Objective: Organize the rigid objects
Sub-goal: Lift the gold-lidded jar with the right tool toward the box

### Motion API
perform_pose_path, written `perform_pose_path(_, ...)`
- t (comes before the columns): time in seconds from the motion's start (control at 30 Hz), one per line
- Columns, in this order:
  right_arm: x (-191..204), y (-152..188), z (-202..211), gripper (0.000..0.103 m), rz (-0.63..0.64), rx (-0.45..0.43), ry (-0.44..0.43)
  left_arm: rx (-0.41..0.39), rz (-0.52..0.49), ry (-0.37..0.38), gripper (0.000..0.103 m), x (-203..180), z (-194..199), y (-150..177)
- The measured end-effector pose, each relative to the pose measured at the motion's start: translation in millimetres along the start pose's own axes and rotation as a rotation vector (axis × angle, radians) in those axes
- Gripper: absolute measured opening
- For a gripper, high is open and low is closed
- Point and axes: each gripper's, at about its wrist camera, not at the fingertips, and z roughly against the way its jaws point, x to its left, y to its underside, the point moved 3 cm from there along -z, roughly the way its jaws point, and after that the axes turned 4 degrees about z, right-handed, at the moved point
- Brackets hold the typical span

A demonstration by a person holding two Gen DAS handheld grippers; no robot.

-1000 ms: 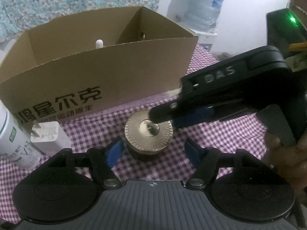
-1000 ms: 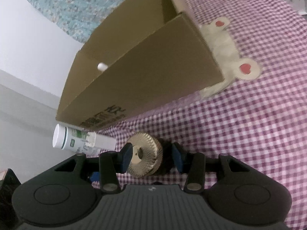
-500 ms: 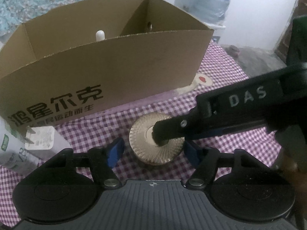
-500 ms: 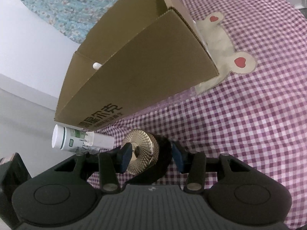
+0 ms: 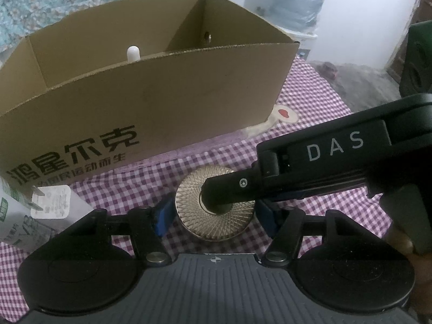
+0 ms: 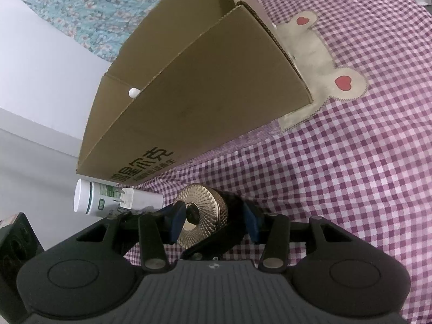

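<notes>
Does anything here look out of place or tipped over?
Yes. The jar is turned on its side, clamped in the right gripper. The white bottle lies flat too, with a charger plug on it.

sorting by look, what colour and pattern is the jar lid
Shiny gold with a fine radiating diamond texture; the jar lid shows best in the left wrist view.

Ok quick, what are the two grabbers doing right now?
Left gripper: open, jaws just closing around the jar, not pressing it yet.
Right gripper: shut on the jar.
</notes>
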Motion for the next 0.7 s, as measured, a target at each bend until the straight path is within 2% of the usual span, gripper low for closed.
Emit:
perform_pose_path(0.37, 0.4, 1.0, 0.9, 0.051, 0.007, 0.004, -0.004, -0.004, -0.016, -0.033, 0.058, -3.7, -2.1, -0.4)
perform_pose_path(0.7, 2.8, 4.4, 4.9, 0.050, 0.009, 0.007, -0.005, -0.003, -0.011, -0.038, 0.058, -9.7, 2.4, 0.8)
